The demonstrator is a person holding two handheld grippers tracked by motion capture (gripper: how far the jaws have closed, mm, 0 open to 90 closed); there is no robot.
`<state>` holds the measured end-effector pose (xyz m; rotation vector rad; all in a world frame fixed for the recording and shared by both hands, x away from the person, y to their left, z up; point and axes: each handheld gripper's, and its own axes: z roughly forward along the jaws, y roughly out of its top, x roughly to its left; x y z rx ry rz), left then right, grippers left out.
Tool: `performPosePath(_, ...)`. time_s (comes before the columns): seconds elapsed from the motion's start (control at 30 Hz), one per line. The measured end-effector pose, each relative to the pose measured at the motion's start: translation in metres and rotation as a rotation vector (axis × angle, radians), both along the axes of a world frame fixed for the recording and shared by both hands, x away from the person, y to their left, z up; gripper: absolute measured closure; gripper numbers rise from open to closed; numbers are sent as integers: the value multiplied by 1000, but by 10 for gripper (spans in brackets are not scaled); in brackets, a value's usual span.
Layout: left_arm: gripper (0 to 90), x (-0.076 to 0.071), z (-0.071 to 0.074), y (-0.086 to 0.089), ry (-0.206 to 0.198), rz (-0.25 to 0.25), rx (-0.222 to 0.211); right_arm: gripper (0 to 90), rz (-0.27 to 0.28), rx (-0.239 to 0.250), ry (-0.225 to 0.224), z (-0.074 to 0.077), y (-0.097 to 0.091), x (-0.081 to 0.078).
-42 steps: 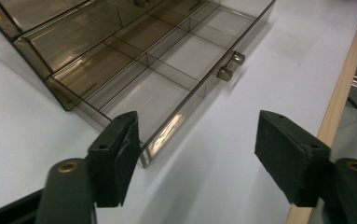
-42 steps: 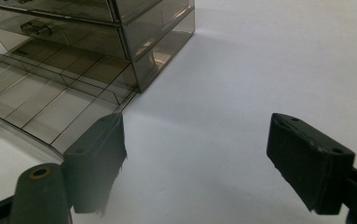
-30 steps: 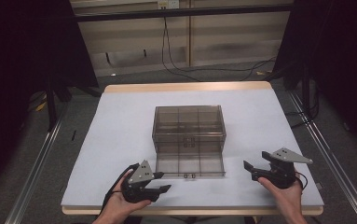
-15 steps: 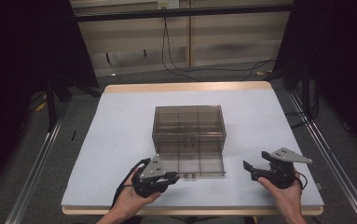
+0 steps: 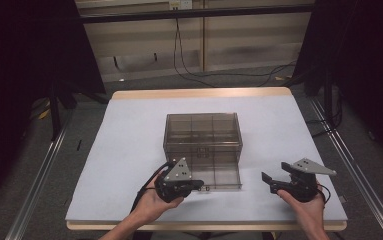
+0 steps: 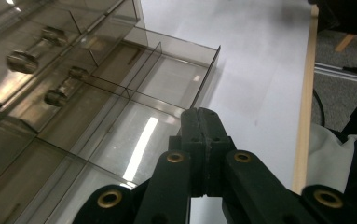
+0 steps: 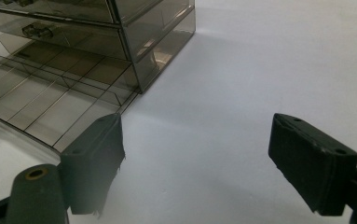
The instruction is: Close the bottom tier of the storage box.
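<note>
Smoky clear drawer box [image 5: 203, 131] sits mid-bench, a bit toward the near edge. Bottom drawer [image 5: 218, 172] is pulled out toward the person; its dividers show, compartments look empty. Left gripper [image 5: 197, 185] is at the drawer's front near its left corner, by the handle; jaws pressed together, w/ nothing seen between them in the left gripper view. Right gripper [image 5: 267, 182] is over bare bench [image 5: 129, 140] near the front right corner, just right of the drawer, jaws spread wide, holding nothing.

Smoky translucent drawer box [image 5: 203, 136]; white table [image 5: 129, 145]
</note>
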<state>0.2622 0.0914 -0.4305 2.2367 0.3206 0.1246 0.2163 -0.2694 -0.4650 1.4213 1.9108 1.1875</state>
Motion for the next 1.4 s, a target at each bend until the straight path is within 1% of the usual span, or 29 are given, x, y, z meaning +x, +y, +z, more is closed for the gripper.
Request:
performPosePath(0.03, 900, 0, 0, 0, 0, 0, 0, 177, 1, 1, 1, 0, 0, 0)
performPosePath(0.07, 900, 3, -3, -4, 7, -8, 15, 176, 1, 2, 3, 0, 0, 0)
performPosePath(0.13, 900, 4, -5, -5, 14, -18, 18, 176, 4, 1, 2, 0, 0, 0)
performPosePath(0.17, 900, 5, -5, -7, 13, -21, 25, 176, 4, 1, 1, 0, 0, 0)
performPosePath(0.27, 900, 6, -9, -11, 11, -17, 22, 175, 4, 3, 4, -1, 0, 1)
performPosePath(0.3, 900, 6, -10, -12, 18, -15, 21, 175, 4, 3, 4, -1, 0, 1)
performPosePath(0.37, 900, 5, -13, -14, 14, -24, 36, 175, 4, 3, 5, -1, 1, 1)
performPosePath(0.4, 900, 5, -14, -15, 18, -27, 32, 175, 6, 2, 5, 0, 0, 1)
performPosePath(0.43, 900, 5, -15, -15, 13, -31, 36, 175, 5, 0, 5, 0, 1, 0)
performPosePath(0.47, 900, 5, -16, -15, 19, -31, 43, 175, 7, 4, 7, 0, 0, 0)
performPosePath(0.5, 900, 6, -19, -15, 24, -31, 41, 175, 6, 4, 7, -1, 0, 0)
performPosePath(0.57, 900, 6, -21, -15, 29, -34, 46, 175, 5, 5, 6, 0, 0, 0)
performPosePath(0.6, 900, 7, -21, -15, 23, -37, 63, 175, 4, 3, 8, 0, 0, 0)
performPosePath(0.63, 900, 7, -23, -15, 24, -37, 52, 175, 7, 5, 8, -1, 0, 0)
performPosePath(0.7, 900, 9, -24, -15, 31, -31, 59, 175, 8, 4, 9, -1, 0, 0)
performPosePath(0.73, 900, 13, -24, -13, 38, -30, 55, 175, 9, 5, 8, -1, 0, 0)
performPosePath(0.77, 900, 13, -24, -13, 38, -30, 55, 175, 9, 5, 8, -1, 0, 0)
performPosePath(0.8, 900, 15, -23, -12, 37, -27, 69, 175, 9, 4, 9, -1, 0, 0)
performPosePath(0.83, 900, 16, -24, -12, 38, -22, 54, 175, 10, 4, 9, -1, 0, 0)
performPosePath(0.87, 900, 16, -24, -12, 36, -25, 73, 175, 9, 4, 9, -1, 0, 0)
performPosePath(0.9, 900, 16, -25, -12, 34, -24, 61, 175, 9, 4, 9, -1, 0, 0)
performPosePath(1.03, 900, 14, -26, -14, 20, -23, 77, 175, 7, 4, 10, -1, 0, 0)
performPosePath(1.1, 900, 14, -26, -14, 21, -24, 77, 175, 3, 5, 8, 0, 0, -1)
performPosePath(1.13, 900, 14, -26, -13, 24, -22, 57, 175, 4, 9, 7, 0, 0, -1)
performPosePath(1.2, 900, 15, -26, -13, 25, -25, 56, 175, 5, 11, 7, 0, -1, -1)
performPosePath(1.27, 900, 15, -26, -13, 22, -32, 68, 175, 2, 11, 8, 0, -1, 0)
performPosePath(1.3, 900, 15, -28, -14, 20, -33, 61, 175, 2, 11, 10, -1, -1, 0)
performPosePath(1.33, 900, 14, -29, -15, 13, -49, 85, 174, 5, 13, 11, -1, -1, 0)
performPosePath(1.4, 900, 13, -30, -16, 13, -41, 93, 175, 6, 12, 11, -1, -1, 0)
